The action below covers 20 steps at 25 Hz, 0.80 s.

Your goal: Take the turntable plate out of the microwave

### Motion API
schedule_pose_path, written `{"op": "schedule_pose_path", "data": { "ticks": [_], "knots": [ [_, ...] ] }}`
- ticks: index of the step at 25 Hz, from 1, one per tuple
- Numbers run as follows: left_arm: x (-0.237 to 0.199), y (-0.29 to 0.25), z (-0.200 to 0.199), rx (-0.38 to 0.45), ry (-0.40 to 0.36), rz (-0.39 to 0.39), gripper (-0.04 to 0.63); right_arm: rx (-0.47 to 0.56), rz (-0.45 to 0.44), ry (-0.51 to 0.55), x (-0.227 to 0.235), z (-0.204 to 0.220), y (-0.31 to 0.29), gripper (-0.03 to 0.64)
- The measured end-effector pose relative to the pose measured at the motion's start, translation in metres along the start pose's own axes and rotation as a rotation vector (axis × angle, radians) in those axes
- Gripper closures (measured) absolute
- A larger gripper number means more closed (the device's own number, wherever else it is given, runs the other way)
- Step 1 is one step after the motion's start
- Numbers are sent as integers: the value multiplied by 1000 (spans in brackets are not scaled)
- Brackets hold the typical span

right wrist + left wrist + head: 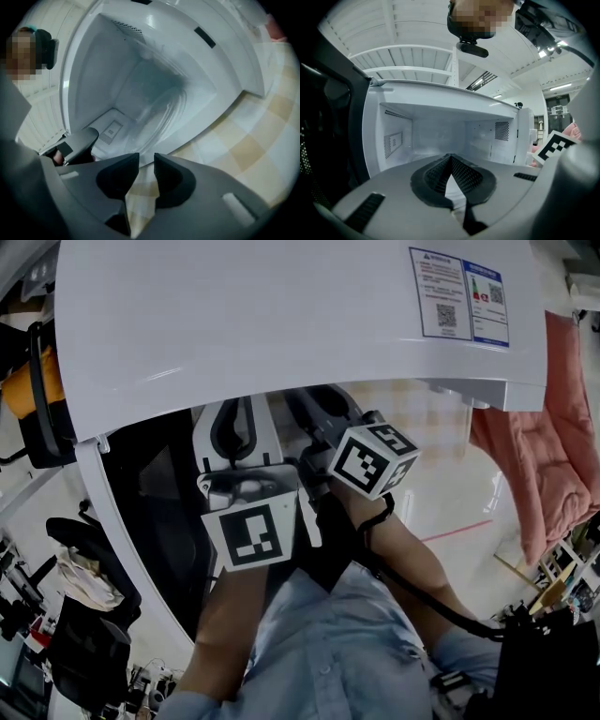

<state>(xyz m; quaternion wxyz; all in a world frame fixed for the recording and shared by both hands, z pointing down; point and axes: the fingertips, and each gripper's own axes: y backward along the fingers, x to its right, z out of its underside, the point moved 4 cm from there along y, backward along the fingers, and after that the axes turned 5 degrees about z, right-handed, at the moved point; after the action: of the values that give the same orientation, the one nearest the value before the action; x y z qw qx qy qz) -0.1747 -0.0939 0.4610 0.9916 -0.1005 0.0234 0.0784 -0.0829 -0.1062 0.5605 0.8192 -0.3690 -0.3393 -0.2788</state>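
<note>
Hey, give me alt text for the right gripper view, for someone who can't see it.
The right tool, jaws apart with nothing between them, faces the open white microwave, which appears tilted. A checkered surface lies outside the microwave at right.

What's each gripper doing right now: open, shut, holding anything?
Left gripper: jaws closed, tips together, holding nothing.
Right gripper: jaws open, nothing between them.

place: lab-like hall | cues: ceiling strip lights, office chair
</note>
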Motion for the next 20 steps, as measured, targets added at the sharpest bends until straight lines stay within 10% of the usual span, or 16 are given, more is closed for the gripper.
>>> {"op": "schedule_pose_path", "data": {
  "ticks": [20],
  "knots": [
    [-2, 2, 3, -15, 7, -15, 589, 76, -102, -193, 3, -4, 12, 566]
  ]
}}
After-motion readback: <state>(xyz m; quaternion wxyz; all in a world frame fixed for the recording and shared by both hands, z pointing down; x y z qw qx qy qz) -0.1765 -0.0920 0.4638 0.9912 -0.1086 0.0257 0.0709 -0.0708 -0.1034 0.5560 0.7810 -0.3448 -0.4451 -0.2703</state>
